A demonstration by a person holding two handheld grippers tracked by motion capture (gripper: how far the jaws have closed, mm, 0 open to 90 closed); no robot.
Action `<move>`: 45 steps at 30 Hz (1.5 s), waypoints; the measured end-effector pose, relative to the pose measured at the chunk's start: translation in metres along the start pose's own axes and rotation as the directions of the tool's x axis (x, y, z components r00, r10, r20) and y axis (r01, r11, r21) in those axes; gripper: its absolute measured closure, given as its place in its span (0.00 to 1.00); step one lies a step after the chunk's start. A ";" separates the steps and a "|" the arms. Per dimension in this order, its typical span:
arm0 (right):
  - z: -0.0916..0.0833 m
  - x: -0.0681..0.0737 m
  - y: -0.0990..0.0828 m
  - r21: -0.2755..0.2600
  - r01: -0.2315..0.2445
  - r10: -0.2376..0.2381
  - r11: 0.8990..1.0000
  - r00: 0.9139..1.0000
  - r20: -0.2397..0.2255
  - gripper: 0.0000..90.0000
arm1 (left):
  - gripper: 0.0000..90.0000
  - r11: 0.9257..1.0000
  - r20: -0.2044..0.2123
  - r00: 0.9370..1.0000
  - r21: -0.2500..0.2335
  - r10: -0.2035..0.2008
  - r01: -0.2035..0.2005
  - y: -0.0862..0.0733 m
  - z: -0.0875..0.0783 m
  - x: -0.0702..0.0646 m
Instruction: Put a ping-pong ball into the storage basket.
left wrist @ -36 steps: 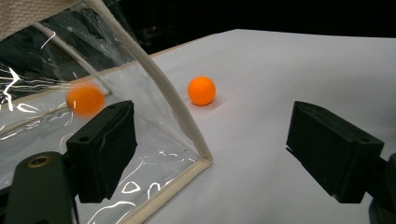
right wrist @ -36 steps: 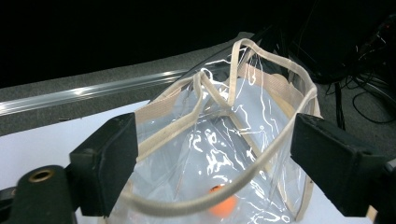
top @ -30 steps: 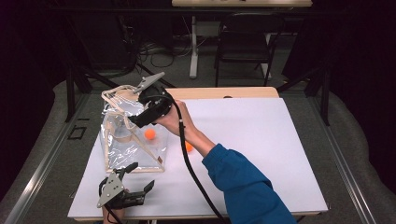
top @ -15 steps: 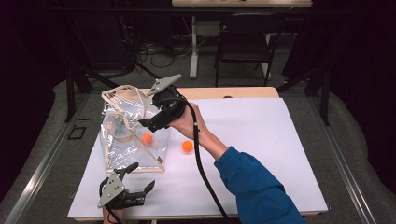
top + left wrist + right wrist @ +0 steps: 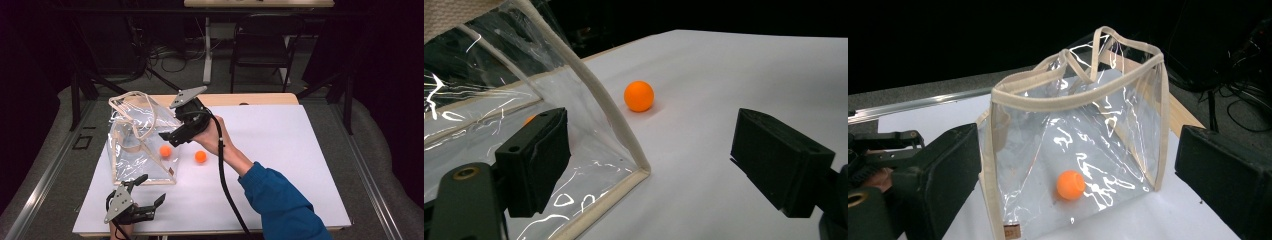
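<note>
Since one second ago our right gripper (image 5: 167, 137) has drawn back toward frame centre, its jaws having just been opening and now empty, one orange ball (image 5: 165, 151) lying inside the clear bag (image 5: 131, 142), another ball (image 5: 200, 156) beside it, while our left gripper (image 5: 150, 189) waits open at lower left.

**Bright table, black room**

Overhead light falls evenly on my white table sheet (image 5: 280, 150), while everything beyond it sinks into near-black. Glare streaks the clear plastic bag (image 5: 1083, 140) in white squiggles. The orange ball (image 5: 639, 96) casts a small soft shadow. My near jaw pads look slightly soft; the high view is grainy.
</note>
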State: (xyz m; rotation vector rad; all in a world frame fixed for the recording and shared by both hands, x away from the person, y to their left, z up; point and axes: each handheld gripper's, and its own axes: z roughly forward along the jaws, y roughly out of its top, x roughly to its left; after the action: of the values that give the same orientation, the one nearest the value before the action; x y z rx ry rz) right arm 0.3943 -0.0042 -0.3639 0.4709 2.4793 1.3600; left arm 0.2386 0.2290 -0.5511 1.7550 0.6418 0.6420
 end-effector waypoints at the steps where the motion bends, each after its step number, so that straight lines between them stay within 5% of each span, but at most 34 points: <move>1: -0.001 0.000 -0.002 0.002 -0.004 0.004 1.000 1.000 0.002 0.05 | 0.18 1.000 0.000 1.000 0.000 -0.002 0.002 0.000 0.000 0.000; 45: -0.021 -0.001 -0.073 0.096 -0.033 0.031 0.995 0.999 0.024 0.03 | 0.18 1.000 -0.005 1.000 -0.002 -0.004 0.004 0.000 -0.001 0.000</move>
State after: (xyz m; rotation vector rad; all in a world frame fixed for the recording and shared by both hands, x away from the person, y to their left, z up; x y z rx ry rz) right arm 0.3755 -0.0577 -0.4151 0.5458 2.5377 1.2442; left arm 0.2379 0.2301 -0.5511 1.7498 0.6477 0.6441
